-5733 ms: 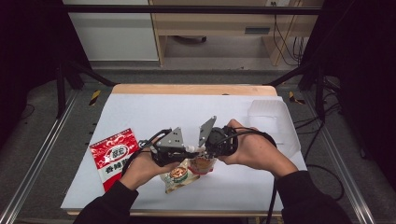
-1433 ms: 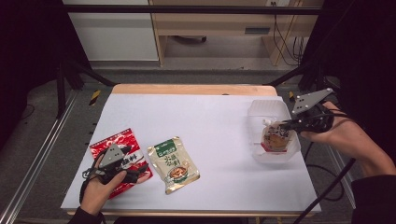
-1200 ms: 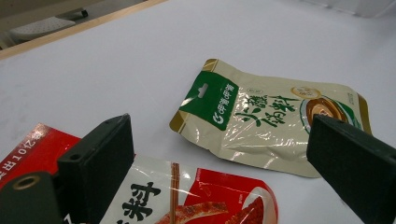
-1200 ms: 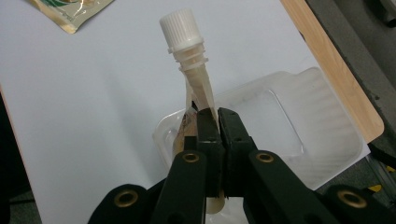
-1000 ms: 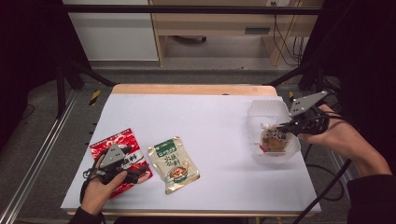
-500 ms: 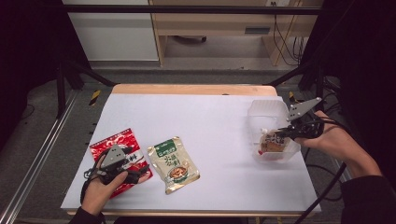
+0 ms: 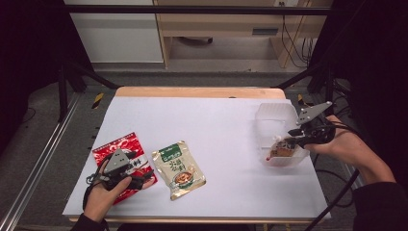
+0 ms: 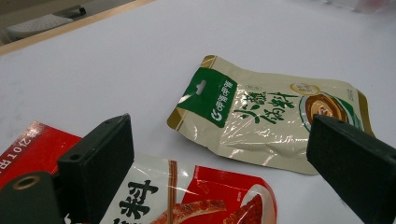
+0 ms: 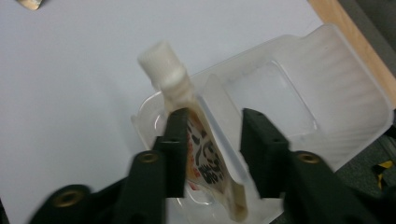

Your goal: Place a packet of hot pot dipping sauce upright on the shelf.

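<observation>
Your right tongs (image 9: 210, 140) are just opening, releasing the spouted pouch (image 9: 198, 140) standing on edge in the clear tray (image 9: 345, 93); snagging it while withdrawing risks tipping it out. Left tongs (image 8: 224, 154) are hanging wide above the red packet (image 8: 28, 149).

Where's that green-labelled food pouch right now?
In the high view, the green pouch lies flat on the table's front-left part, just right of the red packet.

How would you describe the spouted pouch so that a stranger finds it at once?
Look at the white table, then the clear tray near its right edge. The pouch stands inside it between the right gripper's opening jaws; unlike the two flat packets, it has a white screw cap.
</observation>
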`<act>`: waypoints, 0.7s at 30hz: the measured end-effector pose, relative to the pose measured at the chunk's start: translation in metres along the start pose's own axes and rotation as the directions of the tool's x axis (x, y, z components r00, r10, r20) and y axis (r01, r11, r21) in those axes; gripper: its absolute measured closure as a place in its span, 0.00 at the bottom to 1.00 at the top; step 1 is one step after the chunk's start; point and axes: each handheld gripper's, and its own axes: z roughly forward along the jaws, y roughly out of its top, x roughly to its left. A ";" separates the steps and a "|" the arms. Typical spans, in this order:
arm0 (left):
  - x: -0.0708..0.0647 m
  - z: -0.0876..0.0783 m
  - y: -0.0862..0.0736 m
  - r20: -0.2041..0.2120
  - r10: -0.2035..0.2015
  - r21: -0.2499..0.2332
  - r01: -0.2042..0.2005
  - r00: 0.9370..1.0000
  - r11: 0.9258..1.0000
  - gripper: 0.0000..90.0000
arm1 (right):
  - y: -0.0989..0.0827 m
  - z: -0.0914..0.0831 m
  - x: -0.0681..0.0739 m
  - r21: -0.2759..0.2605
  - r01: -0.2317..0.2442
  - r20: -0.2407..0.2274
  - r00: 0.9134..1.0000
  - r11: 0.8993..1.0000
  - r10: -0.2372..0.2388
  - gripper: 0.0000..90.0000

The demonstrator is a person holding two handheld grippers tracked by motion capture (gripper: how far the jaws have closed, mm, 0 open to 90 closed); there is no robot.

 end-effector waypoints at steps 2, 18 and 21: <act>0.000 0.000 0.000 -0.001 0.000 0.001 0.000 1.000 1.000 0.08 | 0.002 -0.003 0.002 -0.009 -0.011 0.030 0.999 1.000 0.011 0.52; -0.001 0.001 0.000 0.003 0.009 0.010 -0.009 1.000 1.000 0.08 | 0.039 -0.019 0.043 -0.142 0.070 0.118 0.992 0.987 -0.053 0.08; -0.002 0.001 0.000 0.003 0.009 0.010 -0.009 1.000 1.000 0.08 | 0.048 -0.018 0.057 -0.162 0.085 0.123 0.990 0.983 -0.065 0.10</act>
